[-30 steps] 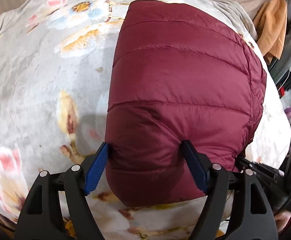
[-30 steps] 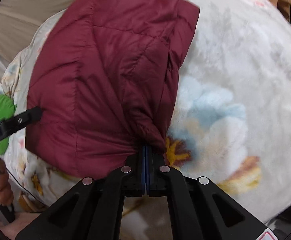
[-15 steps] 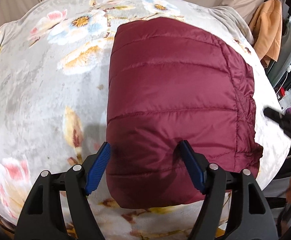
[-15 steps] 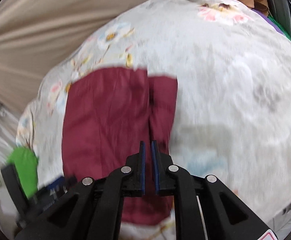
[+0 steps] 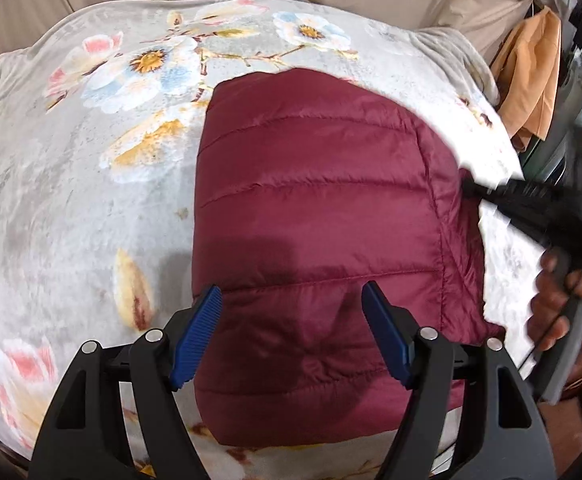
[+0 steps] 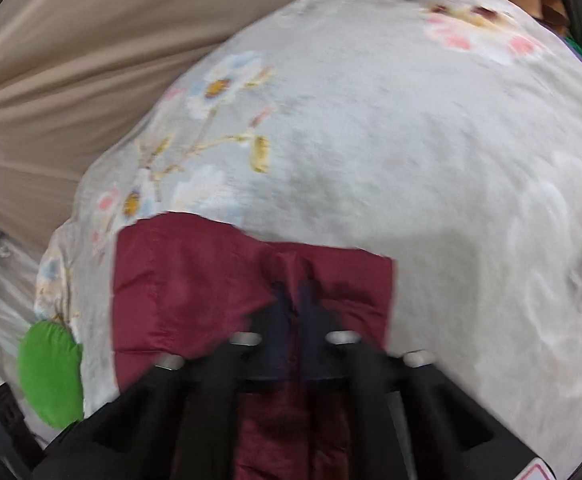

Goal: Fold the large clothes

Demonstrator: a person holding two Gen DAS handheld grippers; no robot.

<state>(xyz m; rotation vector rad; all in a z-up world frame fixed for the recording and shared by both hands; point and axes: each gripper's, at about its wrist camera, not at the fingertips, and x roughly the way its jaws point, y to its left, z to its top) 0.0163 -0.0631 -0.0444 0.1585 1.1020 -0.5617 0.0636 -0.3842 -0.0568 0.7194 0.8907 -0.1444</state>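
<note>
Currently, the folded maroon puffer jacket (image 5: 315, 240) lay flat on the floral blanket (image 5: 71, 200).
Left gripper (image 5: 293, 334) hovered above its near edge, jaws wide apart and gripping nothing. Right gripper (image 6: 295, 300) (badly blurred) was closing to nearly shut over the jacket's side; no fabric was discernible between its fingers.

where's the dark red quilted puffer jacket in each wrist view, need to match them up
Left wrist: dark red quilted puffer jacket fills centre and lower middle, running under the open left gripper.
Right wrist: lower left of centre, behind the blurred right gripper.
Shared landmark: grey floral blanket under it.
</note>
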